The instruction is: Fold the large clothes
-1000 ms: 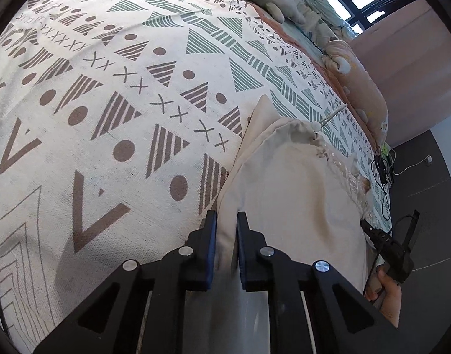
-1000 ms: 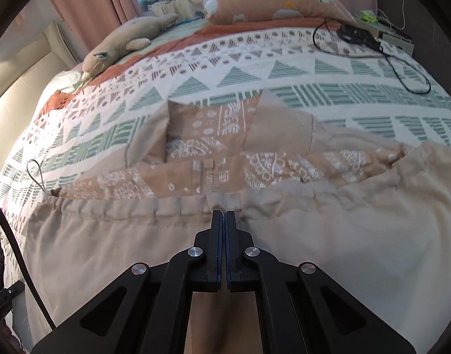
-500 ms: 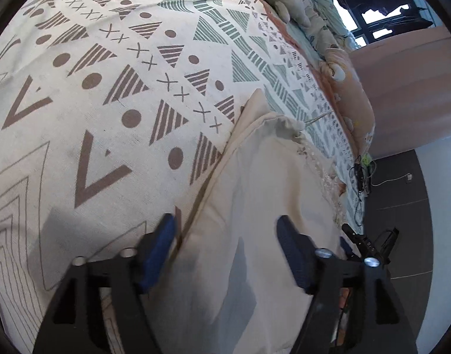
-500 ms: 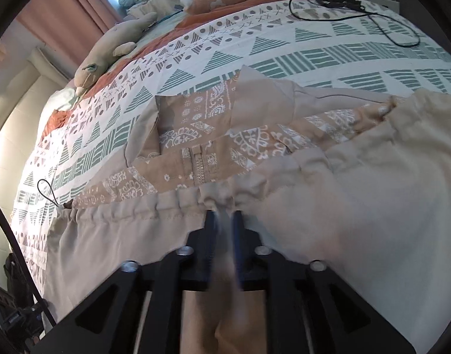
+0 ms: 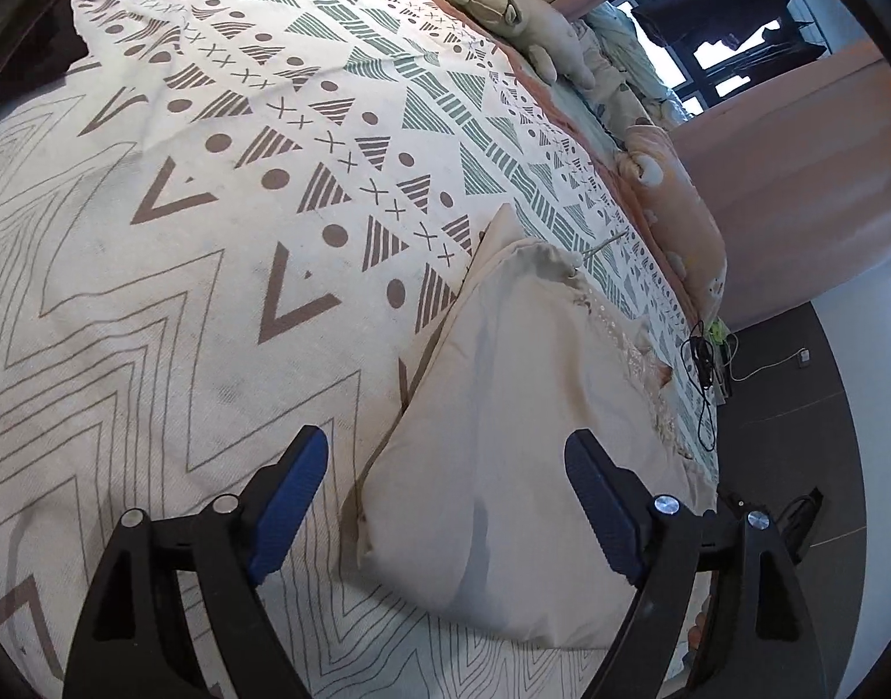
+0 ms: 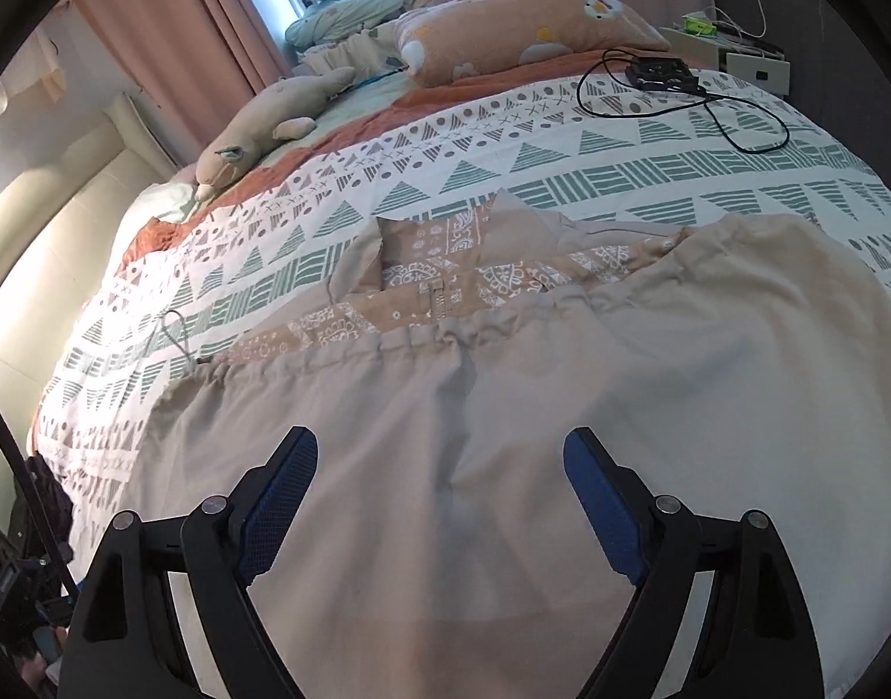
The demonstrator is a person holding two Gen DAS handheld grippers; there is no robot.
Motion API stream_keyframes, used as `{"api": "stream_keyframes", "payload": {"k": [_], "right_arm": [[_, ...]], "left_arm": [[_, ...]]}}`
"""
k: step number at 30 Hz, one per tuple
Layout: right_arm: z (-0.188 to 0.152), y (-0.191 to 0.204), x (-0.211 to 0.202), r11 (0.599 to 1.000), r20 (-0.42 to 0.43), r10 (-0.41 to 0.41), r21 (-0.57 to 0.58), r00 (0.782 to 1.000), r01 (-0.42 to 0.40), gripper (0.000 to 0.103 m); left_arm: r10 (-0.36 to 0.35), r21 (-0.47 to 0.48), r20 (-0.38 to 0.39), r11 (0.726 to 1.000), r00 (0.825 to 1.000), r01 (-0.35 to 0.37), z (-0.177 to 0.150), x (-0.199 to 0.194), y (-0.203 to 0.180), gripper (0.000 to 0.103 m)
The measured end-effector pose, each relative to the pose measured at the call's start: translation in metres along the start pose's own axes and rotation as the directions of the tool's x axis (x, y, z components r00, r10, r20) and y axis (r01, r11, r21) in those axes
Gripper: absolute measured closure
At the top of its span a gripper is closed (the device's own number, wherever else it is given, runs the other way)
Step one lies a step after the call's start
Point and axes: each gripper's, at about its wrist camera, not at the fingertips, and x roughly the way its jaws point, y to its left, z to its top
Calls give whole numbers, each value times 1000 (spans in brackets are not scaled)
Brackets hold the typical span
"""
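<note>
While both claws have just spread apart, beige garment (image 6: 503, 437) lies flat beneath, ungripped

text: none legible | labels: none (bedspread (image 5: 212, 244) shows only geometric shapes); numbers: none

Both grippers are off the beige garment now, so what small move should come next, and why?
Probably reach the right gripper to the rumpled far right part of the beige garment and pinch it for the next fold. Both it and the left gripper have just been opening and hold nothing; the skirt lies doubled up to the patterned bodice, but that side bulges unevenly on the bedspread.
</note>
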Motion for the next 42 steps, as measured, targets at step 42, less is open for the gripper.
{"api": "stream_keyframes", "payload": {"k": [42], "right_arm": [[-99, -36, -72, 976, -151, 203, -54, 967, -213, 56]], "left_arm": [[30, 0, -29, 1000, 999, -30, -40, 38, 1, 44]]}}
